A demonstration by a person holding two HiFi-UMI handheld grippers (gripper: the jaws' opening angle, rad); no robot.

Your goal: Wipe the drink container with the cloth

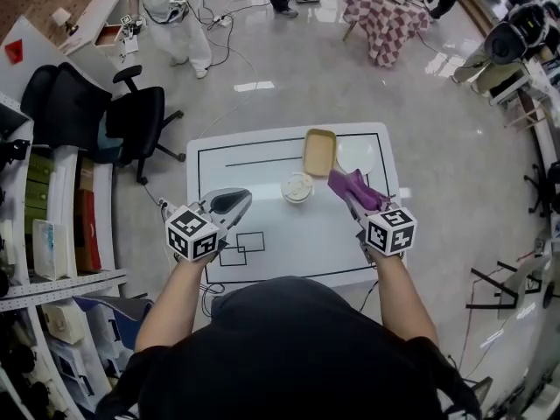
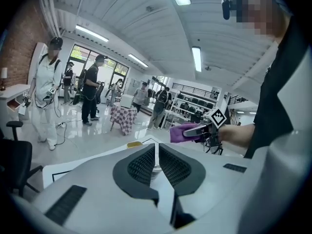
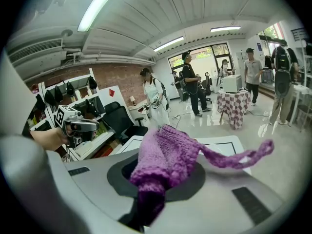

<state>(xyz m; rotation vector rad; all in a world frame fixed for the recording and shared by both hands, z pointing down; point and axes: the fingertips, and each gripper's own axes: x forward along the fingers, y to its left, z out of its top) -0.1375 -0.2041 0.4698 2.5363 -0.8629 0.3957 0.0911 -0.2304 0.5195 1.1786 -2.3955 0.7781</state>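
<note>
The drink container [image 1: 297,187], a pale cup with a lid, stands on the white table [image 1: 262,160] between my two grippers. My left gripper [image 1: 238,201] hovers just left of the cup, jaws shut with nothing in them; in its own view the left gripper [image 2: 157,162] shows only a thin slit between the pads. My right gripper [image 1: 339,184] is to the right of the cup and shut on a purple knitted cloth [image 1: 359,191]. In the right gripper view the cloth [image 3: 168,155] bulges out of the right gripper [image 3: 156,182] and a strand trails right.
A tan tray [image 1: 319,151] and a white plate [image 1: 356,156] lie at the table's far edge behind the cup. A black office chair [image 1: 131,121] and shelves [image 1: 52,226] stand to the left. People and a checkered-cloth table [image 1: 385,16] are further back.
</note>
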